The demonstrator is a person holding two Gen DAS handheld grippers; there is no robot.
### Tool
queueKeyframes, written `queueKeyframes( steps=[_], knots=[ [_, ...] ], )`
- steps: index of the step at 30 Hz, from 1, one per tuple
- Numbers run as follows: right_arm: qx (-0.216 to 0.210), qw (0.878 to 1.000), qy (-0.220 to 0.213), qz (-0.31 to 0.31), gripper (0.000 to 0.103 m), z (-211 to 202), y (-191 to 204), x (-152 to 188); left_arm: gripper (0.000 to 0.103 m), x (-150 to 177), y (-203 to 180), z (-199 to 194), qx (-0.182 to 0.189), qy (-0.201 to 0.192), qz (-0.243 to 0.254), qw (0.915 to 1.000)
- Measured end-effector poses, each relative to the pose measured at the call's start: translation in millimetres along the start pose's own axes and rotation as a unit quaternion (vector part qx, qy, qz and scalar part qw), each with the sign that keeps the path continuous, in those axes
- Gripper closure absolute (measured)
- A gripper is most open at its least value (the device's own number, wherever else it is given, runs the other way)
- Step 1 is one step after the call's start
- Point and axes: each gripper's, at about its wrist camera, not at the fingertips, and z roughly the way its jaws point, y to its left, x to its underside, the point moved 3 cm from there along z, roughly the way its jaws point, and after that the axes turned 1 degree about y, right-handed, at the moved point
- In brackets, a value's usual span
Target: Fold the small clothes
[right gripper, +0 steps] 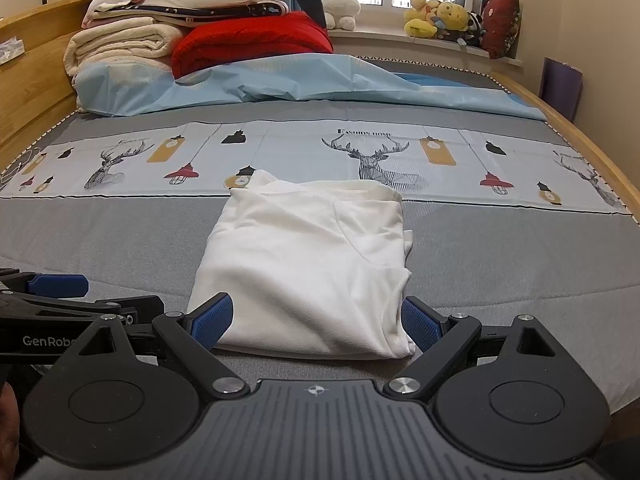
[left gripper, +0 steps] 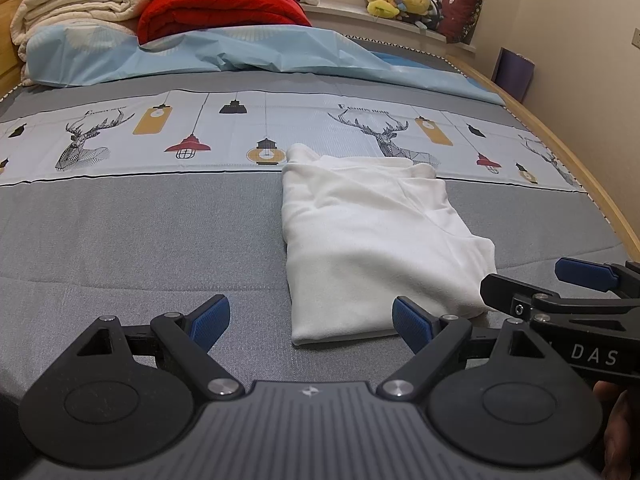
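Folded white garment (right gripper: pixel 308 264) on grey bedspread (right gripper: pixel 120 240), windowsill (right gripper: pixel 380 36) beyond.

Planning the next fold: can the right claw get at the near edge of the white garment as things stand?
Probably yes. The right claw is open, its pads either side of the white garment's near edge, with nothing between; the left claw sits off to the side.

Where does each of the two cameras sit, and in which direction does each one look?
Left wrist: on the left gripper, looking forward along its open fingers across the bed; the white folded garment lies ahead to the right, and the right gripper enters at the right edge.
Right wrist: on the right gripper, same direction, garment straight ahead between its open fingers; the left gripper enters at the left edge.
Both share the garment, the red blanket and the windowsill toys.
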Motion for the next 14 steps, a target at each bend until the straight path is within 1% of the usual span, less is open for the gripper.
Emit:
queueKeyframes(
  steps=[14],
  knots=[
    [0.0, 1.0, 0.001, 0.001, 0.012, 1.2, -1.7, -1.2, 0.012, 0.3, 0.4, 1.2, 0.001, 0.0, 0.001, 1.0]
  ],
)
